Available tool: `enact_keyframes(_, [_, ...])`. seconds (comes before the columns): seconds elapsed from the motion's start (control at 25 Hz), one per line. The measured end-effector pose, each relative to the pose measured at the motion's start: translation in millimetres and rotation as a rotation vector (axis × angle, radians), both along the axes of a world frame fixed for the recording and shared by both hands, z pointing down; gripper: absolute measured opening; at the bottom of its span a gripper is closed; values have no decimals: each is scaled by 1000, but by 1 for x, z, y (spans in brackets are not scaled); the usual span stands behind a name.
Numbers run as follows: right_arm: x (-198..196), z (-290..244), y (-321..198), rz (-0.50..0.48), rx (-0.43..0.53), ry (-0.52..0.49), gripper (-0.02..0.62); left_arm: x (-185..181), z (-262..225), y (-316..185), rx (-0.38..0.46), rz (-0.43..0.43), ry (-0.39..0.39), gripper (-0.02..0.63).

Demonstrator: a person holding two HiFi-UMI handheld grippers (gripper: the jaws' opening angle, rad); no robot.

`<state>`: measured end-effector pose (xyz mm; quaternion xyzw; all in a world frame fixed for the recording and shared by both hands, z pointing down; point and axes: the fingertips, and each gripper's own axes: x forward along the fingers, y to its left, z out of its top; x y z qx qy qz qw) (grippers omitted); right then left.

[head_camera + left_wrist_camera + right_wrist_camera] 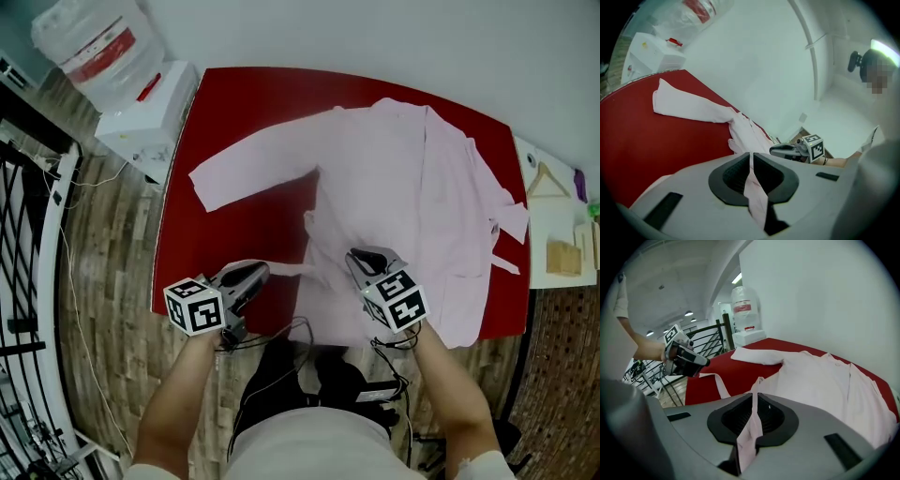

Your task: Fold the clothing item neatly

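**Head view.** Pale pink robe [403,178] lies spread open on the red table [244,216]; no fold made yet, so the whole job looks to be ahead. Long axis runs roughly 6 to 12 o'clock: collar end at 12, hem at the near edge. One sleeve [253,164] is stretched flat toward 9 to 10 o'clock. Left gripper [251,277] sits at the near edge, about 7 o'clock of the robe's body. Right gripper [364,259] is over the hem region. A thin tie strip [286,269] runs between the two.

**Left gripper view.** Jaws clamped tight on the tie strip, which passes between the pads and hangs out behind. Sleeve lies flat on the red at 10 o'clock. The right gripper shows at 3 o'clock.

**Right gripper view.** Jaws pinched together on a fold of the robe's lower edge, the cloth trailing back through them. Robe body spreads toward 1 to 3 o'clock. Left gripper is at 9 o'clock, the strip running from it.

Judgement: both edges are gripped, ready for a first fold.
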<state>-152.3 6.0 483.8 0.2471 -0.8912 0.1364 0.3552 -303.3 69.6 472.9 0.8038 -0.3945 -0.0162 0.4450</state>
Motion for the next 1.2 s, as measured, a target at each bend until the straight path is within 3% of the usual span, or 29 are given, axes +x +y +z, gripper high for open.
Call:
enact_keyframes(0.4, [-135,13,-12,-177,67,34,20,-105,24,-30,-14,-201,-9,8])
enact_keyframes(0.48, [-164,21,-10,-227,91,47,69,-125,29,-37,-21,-231,-18,12])
enact_keyframes(0.72, [-250,41,-7,-401,195,113,114,-180,40,-59,-26,-282,-100,102])
enact_keyframes(0.96, [-297,58,-13,-484,272,171,130,-221,49,-93,-33,-325,-160,155])
enact_keyframes(1.2, [-320,71,-19,-515,272,206,138,-233,58,-133,-70,-297,-133,207])
